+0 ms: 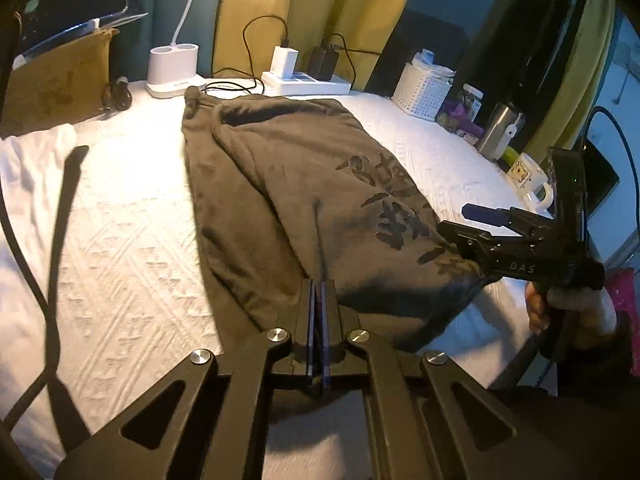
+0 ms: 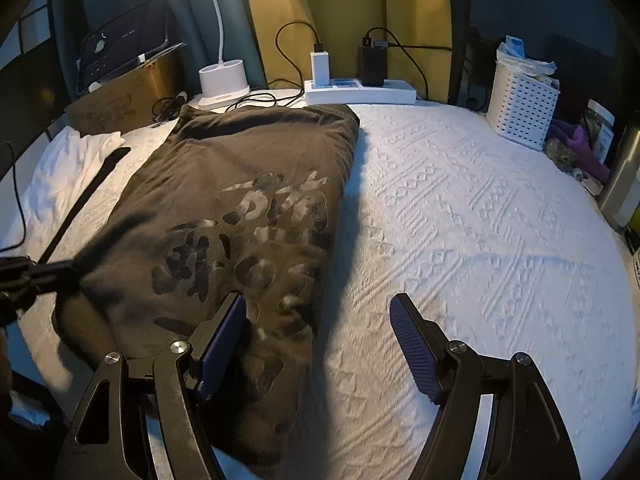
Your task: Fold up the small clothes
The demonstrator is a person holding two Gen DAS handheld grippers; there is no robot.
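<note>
Closed on the near hem at six o'clock, left gripper (image 1: 319, 284) pinches the brown shirt (image 1: 288, 184) lying lengthwise on the bed (image 1: 120, 240); right gripper (image 2: 316, 312) gapes wide at three o'clock, needing its corner before folding away

Both grippers matte black, linkage arms w/ triangular cutouts, round silver screws at pivots. Left gripper (image 1: 319, 296): dark-blue pads. Right gripper (image 2: 318, 316): blue ribbed pads; side marked "DAS" in white. Hand (image 1: 560, 308) behind right gripper, dark sleeve.
</note>
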